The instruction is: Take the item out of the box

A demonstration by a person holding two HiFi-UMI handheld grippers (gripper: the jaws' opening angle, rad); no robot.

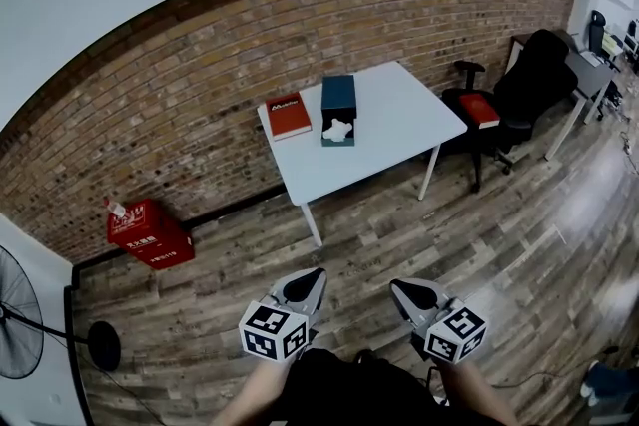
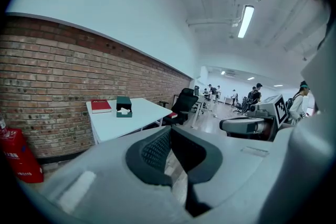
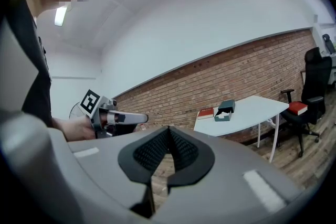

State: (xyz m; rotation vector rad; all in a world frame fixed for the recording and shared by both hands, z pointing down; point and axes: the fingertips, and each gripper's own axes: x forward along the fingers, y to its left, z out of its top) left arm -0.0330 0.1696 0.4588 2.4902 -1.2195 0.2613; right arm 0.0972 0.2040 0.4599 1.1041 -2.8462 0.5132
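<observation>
No word can be read for certain. The red book point(image 1: 290, 115) on the table point(image 1: 399, 130) has one line of white script across its cover, too small to make out. The red box point(image 1: 150, 234) on the floor point(image 1: 379, 234) has white characters on its top face, which are also illegible. The left marker cube point(image 1: 273, 331) on the left hand-held gripper point(image 1: 312, 276) and the right marker cube point(image 1: 455, 332) on the right hand-held gripper point(image 1: 399, 286) show black-and-white square code patterns, with no letters or numbers.
</observation>
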